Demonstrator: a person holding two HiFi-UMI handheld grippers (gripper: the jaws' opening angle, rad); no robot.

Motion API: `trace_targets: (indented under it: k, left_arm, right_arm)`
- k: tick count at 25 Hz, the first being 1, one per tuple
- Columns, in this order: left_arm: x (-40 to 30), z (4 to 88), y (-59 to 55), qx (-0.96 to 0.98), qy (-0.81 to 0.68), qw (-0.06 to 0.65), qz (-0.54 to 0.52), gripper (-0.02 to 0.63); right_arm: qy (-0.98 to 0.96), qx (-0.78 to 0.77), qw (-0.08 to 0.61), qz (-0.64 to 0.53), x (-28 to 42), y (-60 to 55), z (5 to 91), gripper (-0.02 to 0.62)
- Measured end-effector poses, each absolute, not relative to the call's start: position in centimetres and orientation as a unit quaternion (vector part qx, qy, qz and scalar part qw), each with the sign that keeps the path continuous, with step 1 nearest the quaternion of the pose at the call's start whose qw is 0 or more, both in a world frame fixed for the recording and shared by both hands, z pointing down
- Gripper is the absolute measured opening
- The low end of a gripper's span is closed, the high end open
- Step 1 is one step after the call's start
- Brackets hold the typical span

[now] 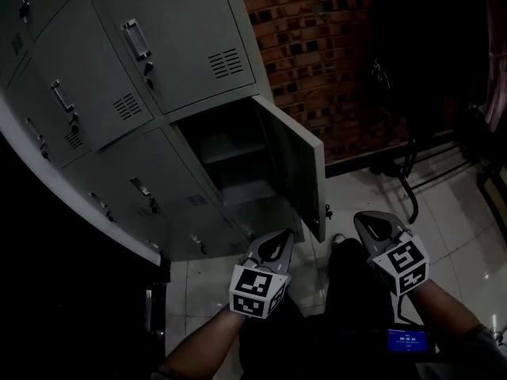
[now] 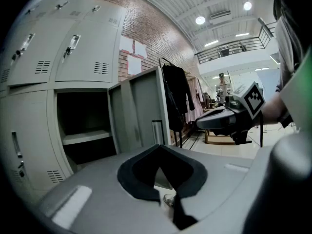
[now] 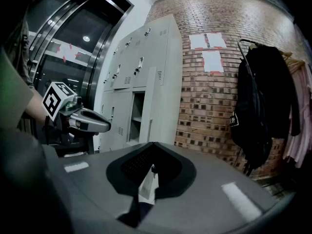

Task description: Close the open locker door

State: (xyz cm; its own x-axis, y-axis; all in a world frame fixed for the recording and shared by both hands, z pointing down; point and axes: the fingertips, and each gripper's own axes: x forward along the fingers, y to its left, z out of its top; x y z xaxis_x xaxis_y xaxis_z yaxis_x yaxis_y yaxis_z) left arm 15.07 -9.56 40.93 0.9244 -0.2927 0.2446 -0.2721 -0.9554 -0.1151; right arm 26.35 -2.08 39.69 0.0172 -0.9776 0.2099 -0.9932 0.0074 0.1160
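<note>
I am holding the left tongs (image 1: 272, 244) and right tongs (image 1: 374, 224) closed and empty, short of the locker door (image 1: 299, 161), which is hanging wide open ahead, so I am judging the closing not yet begun.

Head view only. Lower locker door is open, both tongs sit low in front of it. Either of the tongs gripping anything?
Observer: No. The left gripper view shows the left tongs shut, with nothing between them.
Operator: And the right?
Observer: The right tongs are shut and empty too, well apart from the locker door.
Operator: What's the dark patch right of the brick?
Observer: A black coat hanging in front of the brick wall, off to the right of the lockers.
</note>
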Motion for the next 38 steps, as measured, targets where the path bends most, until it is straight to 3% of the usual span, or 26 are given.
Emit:
trace_targets:
  k: [6, 12, 28, 38]
  left_arm:
    - [13.6, 40.6, -11.9, -0.979, 0.166, 0.009, -0.115, 0.002]
    - [13.4, 40.0, -12.7, -0.977, 0.181, 0.03, -0.11, 0.002]
    - [14.8, 39.8, -15.6, -0.975, 0.193, 0.016, -0.106, 0.002]
    - [15.0, 40.4, -17.3, -0.976, 0.193, 0.006, -0.105, 0.002]
  right_arm:
    - [-0.701, 0.704, 0.11, 0.037, 25.6, -3.7, 39.9, 0.009]
    - [-0.707, 0.698, 0.107, 0.038, 25.3, -4.7, 39.6, 0.012]
    - [-0.761, 0.633, 0.138, 0.033, 23.7, -11.2, 40.3, 0.207]
    - [-0.772, 0.618, 0.147, 0.03, 22.9, -12.8, 40.6, 0.161]
